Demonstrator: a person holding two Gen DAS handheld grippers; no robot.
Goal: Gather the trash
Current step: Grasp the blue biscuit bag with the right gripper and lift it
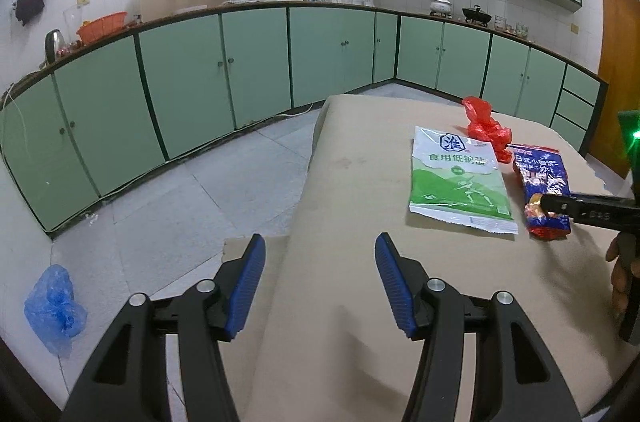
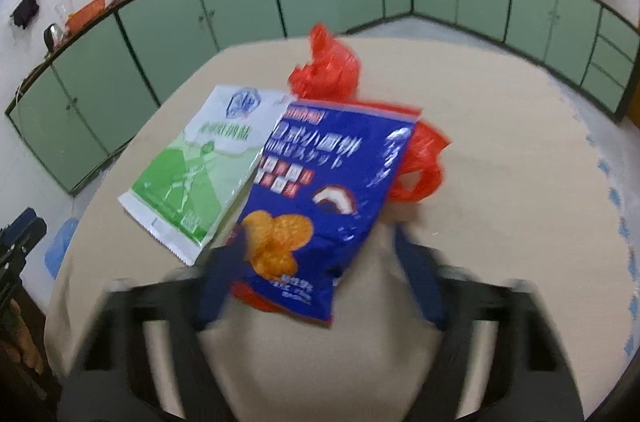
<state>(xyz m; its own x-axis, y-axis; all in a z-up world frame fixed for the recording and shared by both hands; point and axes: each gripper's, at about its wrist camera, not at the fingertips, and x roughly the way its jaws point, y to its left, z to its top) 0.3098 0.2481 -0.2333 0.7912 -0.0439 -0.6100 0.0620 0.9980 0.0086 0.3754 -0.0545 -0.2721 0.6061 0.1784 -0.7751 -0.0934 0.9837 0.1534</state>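
Trash lies together on the beige surface: we note a blue snack bag, with a green-and-white salt packet touching its left edge and a red plastic bag partly under its far end. Right gripper straddles the snack bag's near end; the view is blurred, and we cannot tell whether its fingers press the bag. Left gripper hangs open and empty over the surface's edge, well short of the salt packet. Blue plastic bag sits on the floor, left of that gripper.
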